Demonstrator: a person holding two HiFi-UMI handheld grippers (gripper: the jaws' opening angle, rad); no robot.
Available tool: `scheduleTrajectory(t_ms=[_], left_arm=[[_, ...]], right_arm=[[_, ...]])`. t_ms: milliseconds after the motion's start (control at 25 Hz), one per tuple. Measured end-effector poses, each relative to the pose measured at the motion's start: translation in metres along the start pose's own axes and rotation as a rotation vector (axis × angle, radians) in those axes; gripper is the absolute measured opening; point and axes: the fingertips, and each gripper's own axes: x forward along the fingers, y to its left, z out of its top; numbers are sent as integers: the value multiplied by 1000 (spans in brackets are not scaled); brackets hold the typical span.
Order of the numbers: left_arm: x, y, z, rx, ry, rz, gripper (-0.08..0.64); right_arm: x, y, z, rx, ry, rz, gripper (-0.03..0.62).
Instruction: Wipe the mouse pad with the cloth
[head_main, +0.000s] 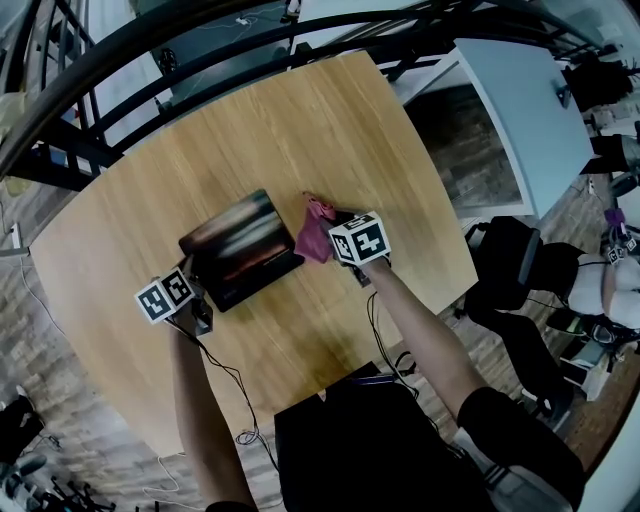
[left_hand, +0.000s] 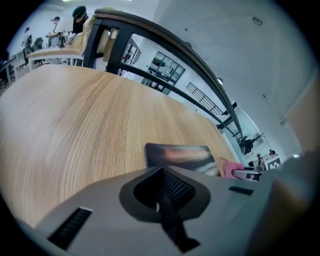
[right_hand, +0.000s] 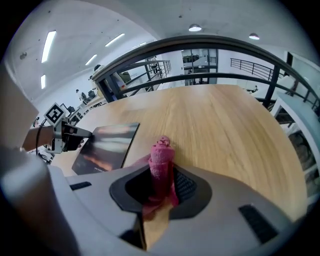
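A dark mouse pad with a blurry print lies flat in the middle of the round wooden table. My right gripper is shut on a rolled pink cloth, just off the pad's right edge; the cloth sticks up between the jaws. My left gripper sits at the pad's near-left corner, jaws shut with nothing seen between them. In the left gripper view the pad lies just ahead, with the cloth beyond it. The right gripper view shows the pad to the left.
Cables trail from both grippers over the near part of the table. A dark chair stands off the table's right side. A black railing runs behind the far edge. Bare wood surrounds the pad.
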Motion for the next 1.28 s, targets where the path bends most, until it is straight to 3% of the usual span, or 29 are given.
scheduleTrajectory(t_ms=[200,440,520,640,840,1080,1280], left_arm=[[-1,-1,-1,-53,-25,2,23],[-31,-18,34,-106,-176,-69,23],[-47,-26,43,-74,-215,-53,23],[-80,-33,60,-15,-318,36,23],[-139,-65,86,152,-493,143,23],[-199,-120,86,315,-620,148,23],[-259,-151,75,378,-762,164,23]], right_arm=[[-23,-3,20,-19,-78,-27,78],[-61,12,55,-24,-208,-16,78],[-73,19,64,-21,-244,-8,78],[-87,33,77,-23,-289,5,78],[-121,64,111,-39,-418,24,78],[-168,114,138,-73,-537,66,78],[-207,148,142,-94,-612,93,78]])
